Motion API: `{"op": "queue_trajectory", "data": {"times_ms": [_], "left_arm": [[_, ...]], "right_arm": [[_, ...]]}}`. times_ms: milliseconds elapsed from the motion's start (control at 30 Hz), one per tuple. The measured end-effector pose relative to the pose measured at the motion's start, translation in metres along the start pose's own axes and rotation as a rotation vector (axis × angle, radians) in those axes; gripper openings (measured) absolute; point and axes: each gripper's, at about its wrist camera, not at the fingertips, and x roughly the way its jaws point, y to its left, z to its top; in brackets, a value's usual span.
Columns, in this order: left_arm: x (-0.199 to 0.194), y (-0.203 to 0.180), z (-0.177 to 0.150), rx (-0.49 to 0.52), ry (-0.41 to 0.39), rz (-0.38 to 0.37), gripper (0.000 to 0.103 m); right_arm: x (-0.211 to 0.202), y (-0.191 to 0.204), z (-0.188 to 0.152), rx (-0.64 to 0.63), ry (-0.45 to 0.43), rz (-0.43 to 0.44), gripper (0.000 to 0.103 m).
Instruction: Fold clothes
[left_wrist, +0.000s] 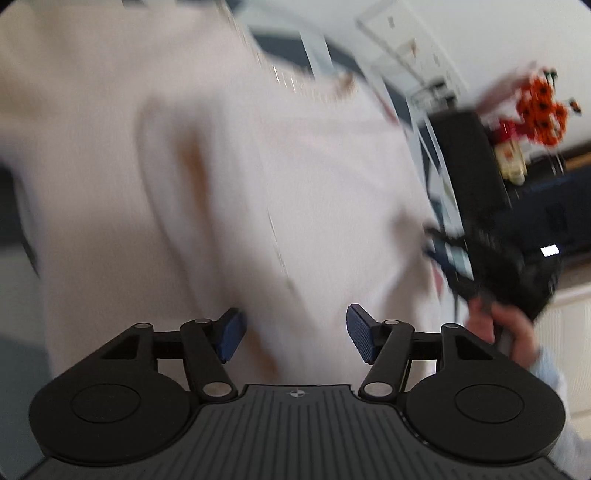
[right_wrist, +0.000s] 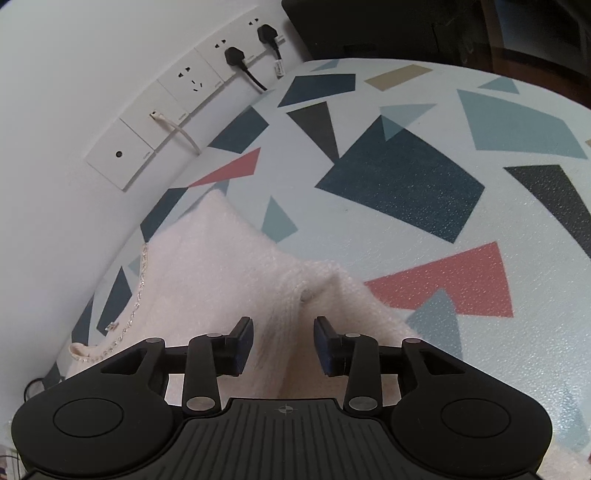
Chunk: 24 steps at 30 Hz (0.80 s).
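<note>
Both devices stand open and hold nothing: the left hand-held gripper (left_wrist: 293, 334) has its jaws wide apart over the garment; the right hand-held gripper (right_wrist: 283, 345) straddles a raised fold, pads clear of the cloth. You should lower the right jaws over that ridge and close fully before lifting; take one layer edge on the left, since that view is blurred. The pale pink knit sweater (right_wrist: 221, 273) lies rumpled on the patterned desk (right_wrist: 424, 206) near the wall sockets (right_wrist: 184, 88); fuzzy, soft, beaded trim along one edge.
</note>
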Motion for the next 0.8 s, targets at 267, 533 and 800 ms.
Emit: {"op": "queue_trajectory", "data": {"times_ms": [267, 533, 800], "left_arm": [[-0.010, 0.038, 0.044, -0.221, -0.298, 0.025, 0.015], [-0.020, 0.050, -0.005, -0.258, -0.288, 0.097, 0.007], [-0.023, 0.032, -0.003, -0.140, -0.358, 0.243, 0.080]], "right_arm": [[0.016, 0.005, 0.008, 0.018, -0.020, -0.003, 0.014], [0.015, 0.002, 0.008, -0.025, -0.013, -0.018, 0.010], [-0.026, 0.055, 0.012, -0.361, -0.144, -0.013, 0.043]]}}
